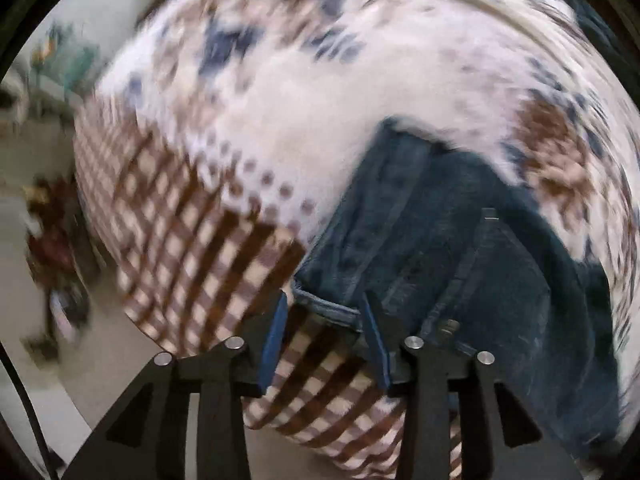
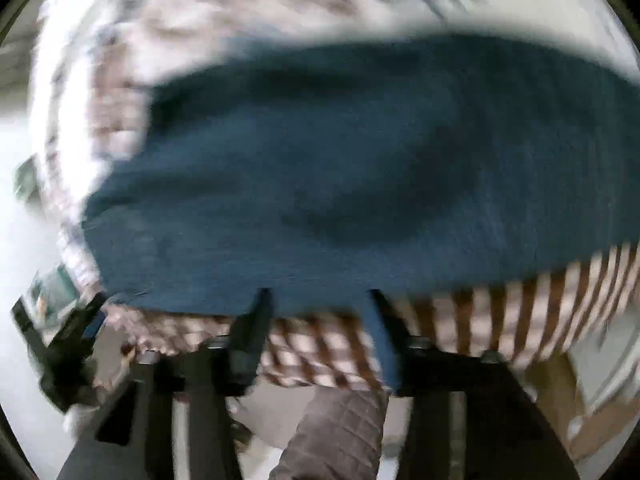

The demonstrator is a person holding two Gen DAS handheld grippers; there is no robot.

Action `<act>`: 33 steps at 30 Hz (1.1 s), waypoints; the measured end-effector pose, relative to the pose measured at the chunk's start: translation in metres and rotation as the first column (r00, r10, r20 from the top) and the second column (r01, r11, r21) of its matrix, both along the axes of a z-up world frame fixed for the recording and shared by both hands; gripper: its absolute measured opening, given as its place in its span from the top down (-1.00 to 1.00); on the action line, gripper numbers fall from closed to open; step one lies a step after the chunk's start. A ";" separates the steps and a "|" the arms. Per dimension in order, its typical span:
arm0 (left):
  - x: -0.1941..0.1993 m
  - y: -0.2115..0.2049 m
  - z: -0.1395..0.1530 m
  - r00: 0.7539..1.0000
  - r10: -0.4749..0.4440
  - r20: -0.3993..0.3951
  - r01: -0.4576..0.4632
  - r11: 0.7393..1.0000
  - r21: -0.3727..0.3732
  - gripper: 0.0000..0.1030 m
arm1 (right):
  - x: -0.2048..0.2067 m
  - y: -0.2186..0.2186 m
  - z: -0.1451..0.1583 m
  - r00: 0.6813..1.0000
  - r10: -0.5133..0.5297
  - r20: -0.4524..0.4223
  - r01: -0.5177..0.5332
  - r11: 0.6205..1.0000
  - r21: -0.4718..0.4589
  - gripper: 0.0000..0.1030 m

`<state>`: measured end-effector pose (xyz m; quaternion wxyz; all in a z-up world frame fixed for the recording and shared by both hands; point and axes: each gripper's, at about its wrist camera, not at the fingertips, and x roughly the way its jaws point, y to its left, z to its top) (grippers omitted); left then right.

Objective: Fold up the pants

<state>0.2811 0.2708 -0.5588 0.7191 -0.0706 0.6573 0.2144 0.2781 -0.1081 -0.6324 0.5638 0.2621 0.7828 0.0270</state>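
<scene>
Patterned blanket (image 1: pixel 320 92), white with brown and navy motifs and a brown checked border, covers the bed and carries everything else. The pants (image 1: pixel 460 240), dark blue denim, lie flat on it along the near edge; the left wrist view shows seams, a rivet and a hem close to the checked border, while the right wrist view, heavily blurred, shows one broad denim panel (image 2: pixel 340 168) running across to that edge. My left claw (image 1: pixel 324 332) is released, jaws apart, with the hem corner lying just between its fingers; I judge it is not yet gripped. My right claw (image 2: pixel 320 320) is likewise spread wide at the denim's near edge, holding nothing. Denim of this kind should handle as heavy, limp but fairly stiff cloth, not slippery. The doubled hem and the thick side seams look like the firmest places to pinch.
</scene>
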 end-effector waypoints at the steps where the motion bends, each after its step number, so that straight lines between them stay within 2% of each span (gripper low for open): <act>1: 0.002 -0.009 0.005 0.999 -0.032 0.007 0.032 0.999 0.021 -0.20 | 0.017 0.007 0.009 0.999 0.030 0.035 -0.030 0.999 0.021 -0.09; 2: 0.011 -0.023 0.011 0.996 -0.078 0.034 0.077 0.996 0.034 -0.45 | 0.038 0.015 0.015 0.996 0.056 0.076 -0.060 0.997 0.046 -0.09; 4: 0.030 -0.041 0.017 0.987 -0.140 0.083 0.137 0.990 0.043 -0.49 | 0.084 0.031 0.017 0.981 0.109 0.158 -0.124 0.989 0.086 -0.09; 6: 0.057 -0.056 0.010 0.979 -0.175 0.101 0.173 0.985 0.026 -0.49 | 0.129 0.049 0.004 0.964 0.167 0.205 -0.191 0.976 0.102 -0.09; 8: 0.074 -0.068 -0.005 0.976 -0.194 0.096 0.195 0.981 -0.001 -0.49 | 0.163 0.057 -0.015 0.961 0.197 0.192 -0.223 0.967 0.122 -0.09; 10: 0.087 -0.080 -0.018 0.974 -0.211 0.078 0.211 0.977 0.003 -0.49 | 0.185 0.063 -0.036 0.962 0.220 0.162 -0.245 0.958 0.151 -0.09; 13: 0.100 -0.094 -0.033 0.973 -0.226 0.044 0.227 0.974 -0.007 -0.49 | 0.196 0.078 -0.055 0.949 0.285 0.132 -0.305 0.938 0.165 -0.09; 17: 0.096 -0.083 -0.037 0.979 -0.196 0.050 0.199 0.979 -0.052 -0.52 | 0.180 0.069 -0.057 0.941 0.321 0.111 -0.338 0.911 0.237 -0.08; 19: 0.095 -0.082 -0.039 0.979 -0.200 0.042 0.202 0.978 -0.050 -0.52 | 0.169 0.075 -0.054 0.930 0.351 0.110 -0.368 0.888 0.277 -0.08; 21: 0.096 -0.082 -0.041 0.978 -0.206 0.041 0.208 0.977 -0.048 -0.52 | 0.161 0.086 -0.056 0.908 0.408 0.096 -0.417 0.853 0.314 -0.08; 22: 0.096 -0.082 -0.042 0.977 -0.208 0.042 0.210 0.976 -0.048 -0.52 | 0.160 0.093 -0.060 0.893 0.440 0.095 -0.447 0.843 0.299 -0.08; 24: 0.096 -0.081 -0.042 0.977 -0.210 0.042 0.212 0.976 -0.047 -0.52 | 0.165 0.097 -0.065 0.889 0.449 0.091 -0.456 0.845 0.279 -0.08; 26: 0.096 -0.082 -0.043 0.977 -0.211 0.040 0.213 0.976 -0.047 -0.52 | 0.177 0.103 -0.072 0.899 0.426 0.104 -0.438 0.863 0.253 -0.09; 28: 0.096 -0.082 -0.044 0.977 -0.209 0.039 0.211 0.976 -0.048 -0.52 | 0.183 0.113 -0.082 0.915 0.393 0.096 -0.404 0.870 0.283 -0.10; 30: 0.096 -0.082 -0.046 0.975 -0.218 0.034 0.219 0.975 -0.046 -0.53 | 0.178 0.127 -0.083 0.890 0.446 0.093 -0.455 0.859 0.235 0.26; 31: 0.095 -0.082 -0.047 0.974 -0.224 0.030 0.226 0.973 -0.044 -0.53 | 0.179 0.130 -0.080 0.881 0.464 0.092 -0.473 0.856 0.208 0.60; 32: 0.094 -0.082 -0.048 0.973 -0.230 0.025 0.231 0.972 -0.041 -0.54 | 0.180 0.127 -0.076 0.883 0.461 0.092 -0.470 0.864 0.178 0.77; 33: 0.093 -0.081 -0.049 0.971 -0.237 0.023 0.238 0.970 -0.041 -0.56 | 0.184 0.115 -0.068 0.906 0.411 0.103 -0.423 0.891 0.166 0.77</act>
